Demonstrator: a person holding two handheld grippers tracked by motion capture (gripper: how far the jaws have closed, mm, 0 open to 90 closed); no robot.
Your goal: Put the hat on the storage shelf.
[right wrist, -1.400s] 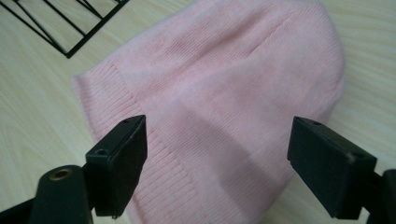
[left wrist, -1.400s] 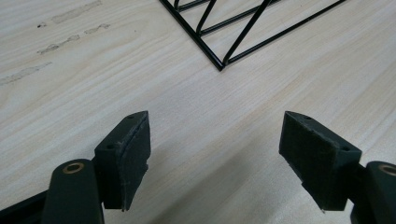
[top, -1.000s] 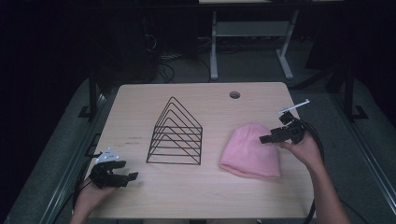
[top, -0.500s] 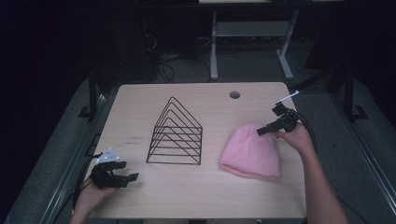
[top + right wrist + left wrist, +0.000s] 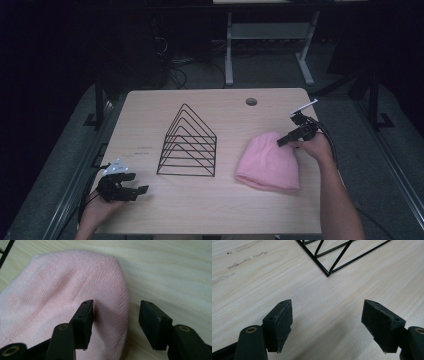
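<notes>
Pink knitted hat (image 5: 269,163) lies flat on the bench (image 5: 150,120); right gripper (image 5: 115,315) straddles its rounded edge, jaws released. Wire rack (image 5: 188,142) stands beside.

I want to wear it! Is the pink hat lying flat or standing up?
Flat. The pink hat lies spread on the table.

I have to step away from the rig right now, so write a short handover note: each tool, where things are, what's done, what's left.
Right tool: open, jaws astride the rounded crown edge of the pink beanie, one over the knit, one over bare table. Not closed on it yet.
Left tool: open, holding nothing, low over the table's near left corner, pointing toward the black wire rack.
Beanie lies flat, right of the rack, apart from it.
Done: right tool lined up on the beanie.
Left: close on the beanie, lift it; likely it goes toward the rack.
</notes>
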